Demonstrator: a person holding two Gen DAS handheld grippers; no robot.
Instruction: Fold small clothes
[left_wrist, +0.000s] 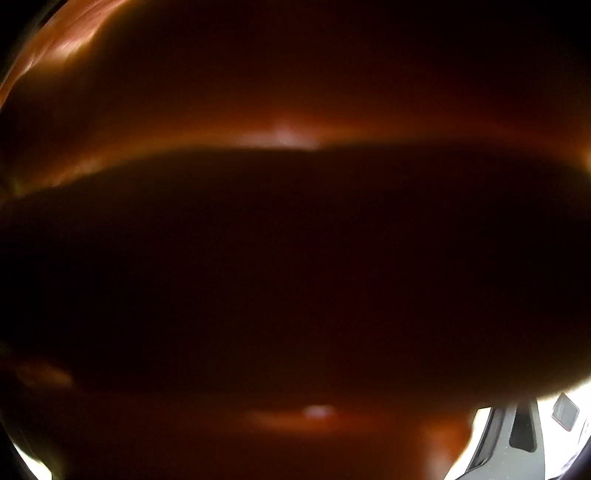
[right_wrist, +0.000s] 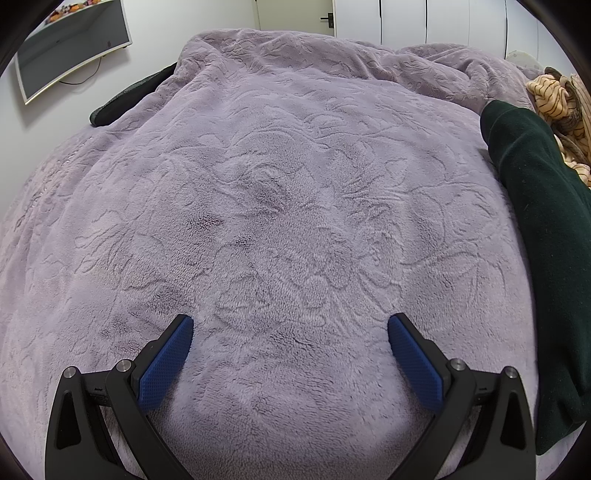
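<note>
Right wrist view: your right gripper (right_wrist: 290, 334) hung over the lilac bedspread (right_wrist: 258, 177) with its jaws spread wide and nothing between the blue pads (right_wrist: 166, 360). The patch of bed under it was bare. The only clothes in sight lay off to the right: a dark green garment (right_wrist: 535, 206) along the right edge of the bed, and a tan striped garment (right_wrist: 561, 99) bunched beyond it, near the far corner. Both were well apart from the gripper.

Left wrist view: almost wholly blocked by a dark reddish-brown blur (left_wrist: 295, 258) pressed close to the lens. You had only a sliver of pale background and a bit of dark frame at the lower right. Whether the left gripper was open, closed or holding cloth could not be told.

Risks, as judged from here:
- With the left camera covered, any grasp on that side was blind; you could have pinched the bedspread along with the garment, or missed an edge.
- The bedspread was plush and loose; a low reach with the right gripper could have snagged its pile rather than the green garment.
- The green garment sat at the bed's edge; a sideways drag could have pulled it off.
</note>
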